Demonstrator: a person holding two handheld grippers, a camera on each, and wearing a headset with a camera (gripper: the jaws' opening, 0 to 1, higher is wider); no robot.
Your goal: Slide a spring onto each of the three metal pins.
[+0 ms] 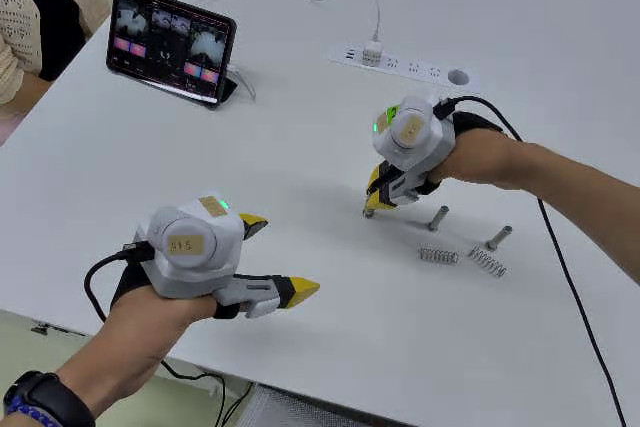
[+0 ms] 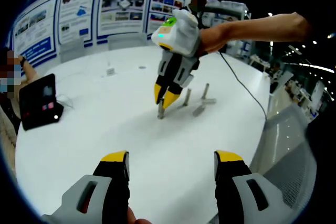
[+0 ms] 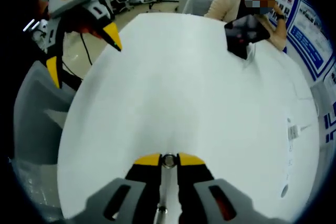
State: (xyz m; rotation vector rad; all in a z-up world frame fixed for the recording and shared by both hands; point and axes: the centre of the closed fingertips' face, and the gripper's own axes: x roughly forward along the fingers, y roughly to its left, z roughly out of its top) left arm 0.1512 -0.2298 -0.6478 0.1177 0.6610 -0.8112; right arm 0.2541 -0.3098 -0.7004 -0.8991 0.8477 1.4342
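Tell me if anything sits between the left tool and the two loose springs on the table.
Nothing visible does. Bare table lies between the open left tool and the springs. The right tool, shut on a pin, stands to the side of that path.

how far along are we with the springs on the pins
Done: nothing that I can confirm. Two springs lie loose on the table beside two bare pins.
In hand: the right gripper is shut on the third pin, held upright at the table; I can't tell if it carries a spring. The left gripper is open and empty.
Left: at least two springs to slide on.
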